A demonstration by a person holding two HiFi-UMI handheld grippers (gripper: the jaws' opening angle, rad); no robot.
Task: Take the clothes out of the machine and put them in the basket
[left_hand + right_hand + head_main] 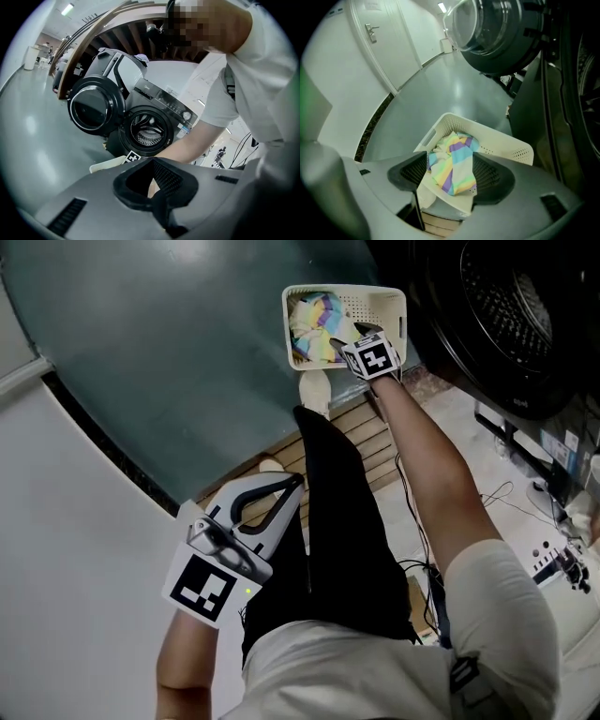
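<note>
Right hand-held gripper (pixel 450 174): released, jaws wide apart, pointing steeply down over the basket (pixel 389 306) at 12 o'clock in the head view. The striped cloth (pixel 452 168) shows between the pads, but it lies heaped in the basket with one edge over the near rim, and neither pad presses on it. Judged: dropped, not gripped.

Left hand-held gripper (pixel 296 486): clenched, tips together, nothing between them. Held back at 7 o'clock beside the person's leg.

Washing machine (pixel 150 126): at 1 to 2 o'clock from the basket, with its door (pixel 91 105) swung open. Cannot tell whether clothes remain in the drum.

Step in hand: clearing the basket after the drop.
- Lift the right hand-held gripper straight up with the jaws kept wide, so no pad snags the cloth.
- Tuck in the edge over the rim, or it may slide out.
- Then swing toward the drum.

Writing: none legible. The machine's panel marks are too small to read, and the marker cubes carry black-and-white squares only.
</note>
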